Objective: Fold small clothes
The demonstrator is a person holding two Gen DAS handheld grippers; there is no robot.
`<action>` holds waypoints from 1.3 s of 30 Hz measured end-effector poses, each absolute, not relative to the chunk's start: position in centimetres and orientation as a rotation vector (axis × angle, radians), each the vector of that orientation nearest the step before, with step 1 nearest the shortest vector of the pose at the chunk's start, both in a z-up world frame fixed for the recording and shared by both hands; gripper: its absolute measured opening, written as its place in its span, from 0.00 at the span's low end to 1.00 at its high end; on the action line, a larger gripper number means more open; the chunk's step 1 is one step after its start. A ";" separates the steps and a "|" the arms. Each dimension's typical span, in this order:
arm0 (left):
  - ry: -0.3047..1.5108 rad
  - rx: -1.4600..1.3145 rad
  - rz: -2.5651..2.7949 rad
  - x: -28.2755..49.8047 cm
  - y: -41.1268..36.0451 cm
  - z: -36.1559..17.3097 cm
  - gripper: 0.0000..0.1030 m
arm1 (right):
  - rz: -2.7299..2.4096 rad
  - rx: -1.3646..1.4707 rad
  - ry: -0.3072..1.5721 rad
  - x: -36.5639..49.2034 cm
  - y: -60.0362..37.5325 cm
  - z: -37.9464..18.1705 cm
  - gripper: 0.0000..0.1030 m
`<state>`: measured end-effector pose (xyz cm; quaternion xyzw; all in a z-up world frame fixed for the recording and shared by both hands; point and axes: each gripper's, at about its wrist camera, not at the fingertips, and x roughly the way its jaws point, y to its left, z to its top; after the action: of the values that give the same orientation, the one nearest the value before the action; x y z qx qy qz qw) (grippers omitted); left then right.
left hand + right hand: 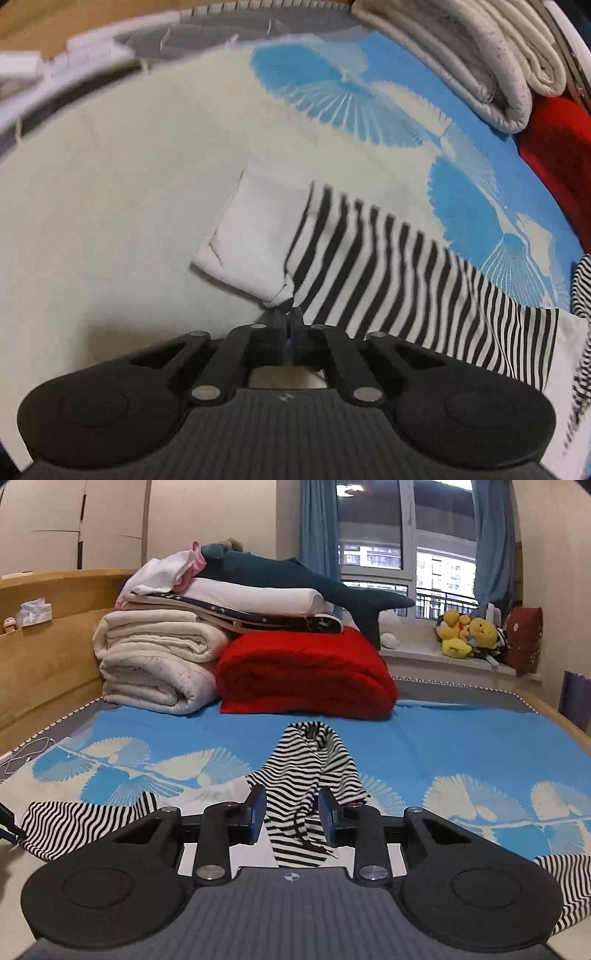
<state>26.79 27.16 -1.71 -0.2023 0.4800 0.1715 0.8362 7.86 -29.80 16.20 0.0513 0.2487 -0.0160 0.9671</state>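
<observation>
A black-and-white striped garment [369, 266] lies spread on the bed sheet [110, 203], one sleeve ending in a white cuff [255, 229]. My left gripper [290, 314] is shut on the sleeve's near edge, pinching a small bunch where the cuff meets the stripes. In the right wrist view the same garment [310, 760] runs away from me as a rumpled striped strip with a dark drawstring. My right gripper [291, 812] stands open astride that strip, and its blue pads [258, 812] flank the cloth without a visible squeeze. The sleeve [85, 819] shows at the left.
At the head of the bed sheet [443, 746] stand folded white quilts [155, 664] and a red blanket [306, 672], with more bedding and a plush shark [295, 576] on top. A wooden headboard [44, 646] runs along the left. Plush toys [469, 635] sit on the windowsill.
</observation>
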 end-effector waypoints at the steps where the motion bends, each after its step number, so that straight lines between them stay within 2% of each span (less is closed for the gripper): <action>1: 0.972 -0.373 0.376 26.6 25.7 -0.4 0.00 | -0.038 0.111 0.509 7.9 -29.9 16.1 0.31; 2: 0.926 -0.330 0.363 26.4 24.3 0.8 0.00 | -0.043 0.127 0.521 7.8 -30.1 16.1 0.31; 3: 0.871 -0.289 0.332 26.2 22.3 2.3 0.00 | -0.046 0.139 0.530 7.7 -30.3 15.9 0.26; 4: 0.810 -0.255 0.292 25.8 20.2 3.9 0.00 | -0.052 0.153 0.541 7.5 -30.6 15.8 0.14; 7: 0.630 -0.214 0.090 23.6 12.4 8.2 0.00 | -0.083 0.168 0.586 7.0 -31.4 15.1 0.05; 11: 0.524 -0.249 -0.305 20.5 0.9 10.4 0.00 | -0.142 0.236 0.653 7.0 -32.9 14.1 0.05; 14: 0.633 -0.268 -0.640 19.2 -6.8 10.0 0.06 | -0.193 0.301 0.701 7.2 -34.0 13.1 0.06; 15: 0.637 -0.229 -0.661 18.6 -8.4 9.8 0.06 | -0.200 0.323 0.707 7.2 -34.3 12.7 0.10; 16: 0.624 -0.191 -0.642 18.3 -9.2 9.6 0.10 | -0.208 0.333 0.712 7.2 -34.7 12.4 0.18; 18: 0.621 -0.184 -0.571 18.9 -8.9 9.2 0.15 | -0.237 0.336 0.722 7.4 -35.1 11.5 0.25; 23: 0.614 -0.113 -0.337 22.5 -5.5 7.5 0.15 | -0.253 0.382 0.757 8.8 -36.1 9.9 0.25; 27: 0.755 -0.159 -0.213 26.1 -2.6 5.0 0.15 | -0.297 0.484 0.792 10.2 -37.6 7.7 0.25; 34: 0.803 -0.246 -0.150 29.3 -0.2 4.0 0.15 | -0.499 0.732 0.977 11.8 -41.8 1.7 0.25; 37: 0.822 -0.249 -0.156 29.7 -0.1 3.5 0.15 | -0.522 0.872 1.076 11.8 -42.8 -1.4 0.31; 39: 0.830 -0.222 -0.161 29.8 -0.3 3.3 0.15 | -0.545 0.936 1.116 11.7 -42.9 -2.8 0.31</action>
<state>29.84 -0.32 3.29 -0.1075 0.4017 -0.0780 0.9061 11.70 -42.93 -2.77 0.4224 0.5034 -0.2460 0.7125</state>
